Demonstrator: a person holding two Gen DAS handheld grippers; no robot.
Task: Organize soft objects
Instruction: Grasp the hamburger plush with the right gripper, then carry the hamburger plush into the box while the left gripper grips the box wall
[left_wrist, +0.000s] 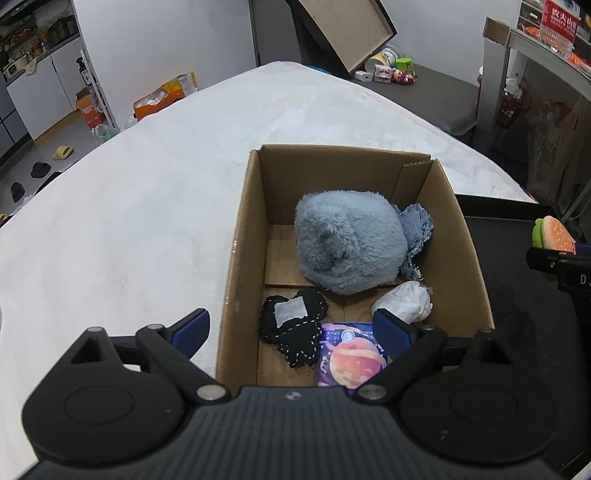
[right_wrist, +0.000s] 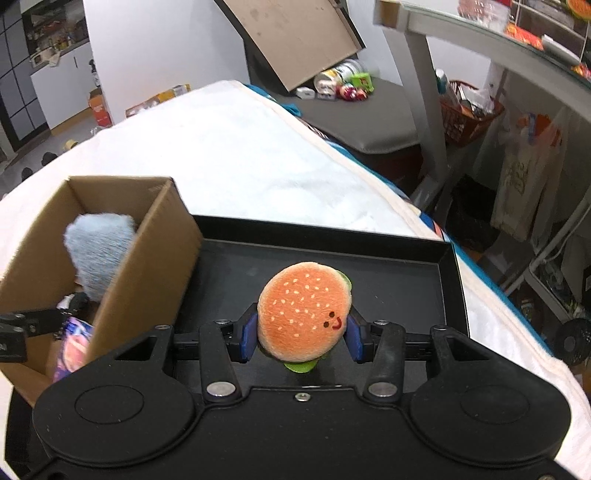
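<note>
My right gripper (right_wrist: 302, 338) is shut on a plush hamburger (right_wrist: 304, 314), lifted just above a black tray (right_wrist: 448, 266); the same burger (left_wrist: 554, 234) shows at the right edge of the left wrist view. To the tray's left stands a cardboard box (left_wrist: 236, 251) (right_wrist: 147, 273). Inside it lie a fluffy grey-blue plush (left_wrist: 349, 245), a denim scrap (left_wrist: 417, 229), a black stitched pouch (left_wrist: 291, 332), a white wad (left_wrist: 404, 301) and a planet-print packet (left_wrist: 351, 360). My left gripper (left_wrist: 291, 334) hangs open over the box's near end, holding nothing.
Box and tray rest on a white fleece cover (left_wrist: 129, 221) spread over a bed. Beyond it, a tilted board (right_wrist: 295, 40), toys on the floor (right_wrist: 343, 86), and a glass-topped table (right_wrist: 480, 48) with a basket (right_wrist: 469, 118) on the right.
</note>
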